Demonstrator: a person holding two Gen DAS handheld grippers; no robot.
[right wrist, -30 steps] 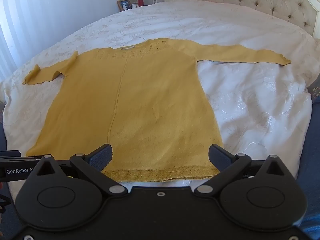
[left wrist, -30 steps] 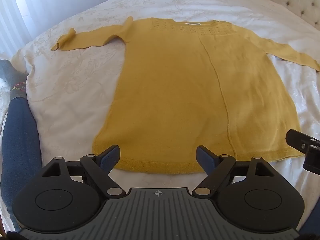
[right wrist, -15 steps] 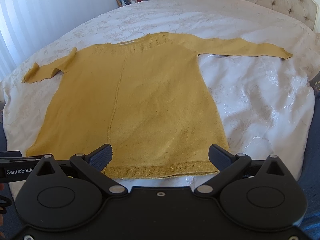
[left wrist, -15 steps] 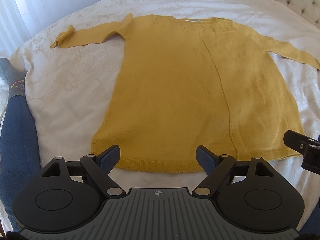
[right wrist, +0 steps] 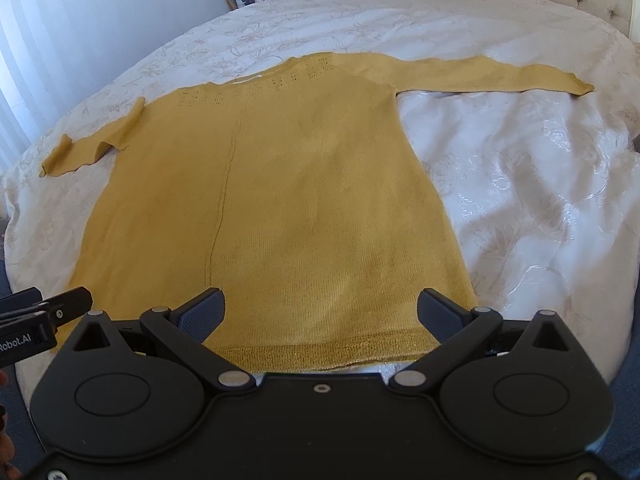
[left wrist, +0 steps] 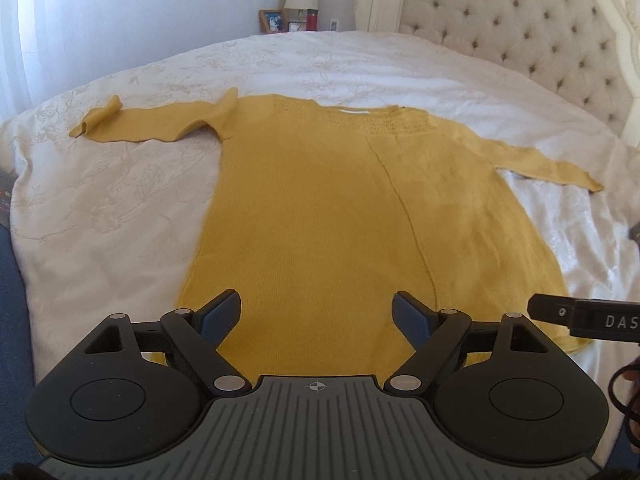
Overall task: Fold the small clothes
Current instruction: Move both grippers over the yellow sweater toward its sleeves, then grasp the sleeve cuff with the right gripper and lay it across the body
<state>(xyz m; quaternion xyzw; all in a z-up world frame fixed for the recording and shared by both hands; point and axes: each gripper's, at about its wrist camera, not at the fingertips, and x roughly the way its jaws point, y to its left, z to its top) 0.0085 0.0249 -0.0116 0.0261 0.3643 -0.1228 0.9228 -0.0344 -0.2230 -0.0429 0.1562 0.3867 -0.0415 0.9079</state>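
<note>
Left wrist view: the mustard yellow sweater [left wrist: 320, 216] lies flat on the white bedspread [left wrist: 100, 200], sleeves spread. The left gripper [left wrist: 317, 312] hangs above its hem, jaws wide apart, grasping nothing.

Right wrist view: the right gripper [right wrist: 320, 308] is likewise spread and empty, the sweater's hem [right wrist: 320, 354] lying between and below its fingers.

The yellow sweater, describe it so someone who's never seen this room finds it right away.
Start at the white bedspread on the big bed with the tufted headboard. The yellow sweater lies flat on it, both sleeves spread, hem nearest the open grippers. It is the only garment and the only yellow thing there.
</note>
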